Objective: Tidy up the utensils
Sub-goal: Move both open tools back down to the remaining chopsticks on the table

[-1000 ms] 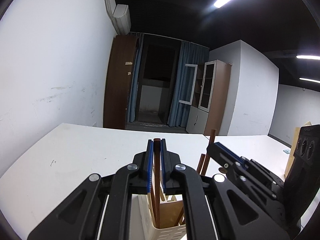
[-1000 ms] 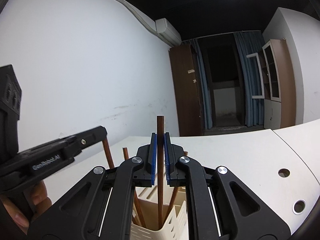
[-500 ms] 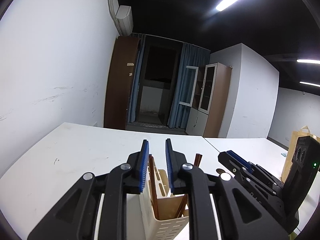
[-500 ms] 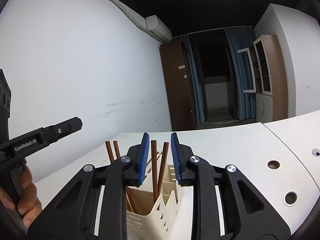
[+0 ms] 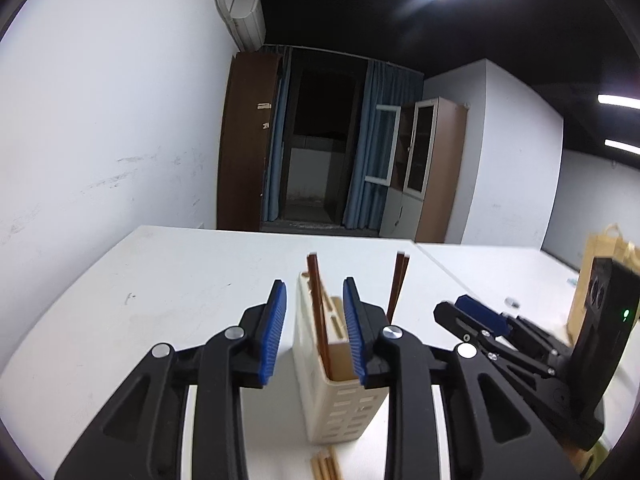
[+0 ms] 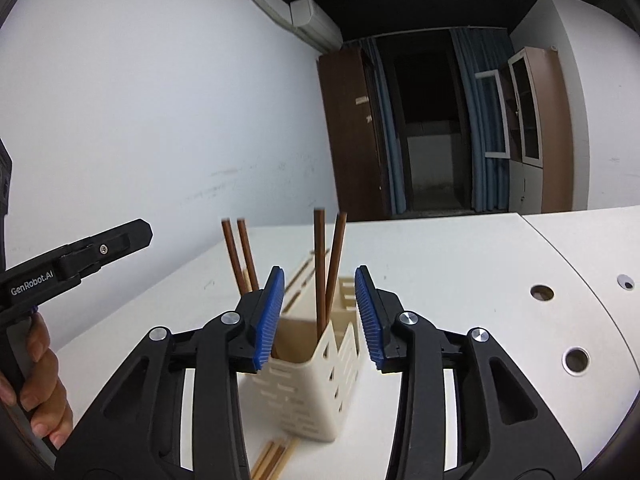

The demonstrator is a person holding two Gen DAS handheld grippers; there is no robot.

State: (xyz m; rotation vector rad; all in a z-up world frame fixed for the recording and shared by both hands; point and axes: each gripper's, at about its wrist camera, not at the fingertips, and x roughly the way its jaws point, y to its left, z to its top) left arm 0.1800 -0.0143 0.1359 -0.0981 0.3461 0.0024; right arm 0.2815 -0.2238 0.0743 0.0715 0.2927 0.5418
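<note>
A cream slotted utensil holder (image 5: 340, 400) (image 6: 308, 392) stands on the white table (image 5: 180, 280). Dark brown chopsticks (image 5: 318, 312) (image 6: 320, 272) stand upright in its compartments, with another pair (image 6: 240, 256) at its far left end. My left gripper (image 5: 314, 312) hangs just in front of the holder, jaws opening, pads touching nothing. My right gripper (image 6: 319, 316) faces the holder from the other side, jaws also opening and free of the sticks. Each gripper shows in the other's view: the right gripper (image 5: 472, 316) and the left gripper (image 6: 120, 240).
Several light wooden chopsticks (image 5: 326, 464) (image 6: 272, 460) lie on the table at the foot of the holder. A hand (image 6: 40, 380) grips the left tool. A brown paper bag (image 5: 600, 264) stands at the right. Round cable holes (image 6: 576, 360) sit in the tabletop.
Both grippers were shut on dark chopsticks over the holder. They have let go, the sticks now stand in the holder, and both grippers have drawn back with wider jaws.
</note>
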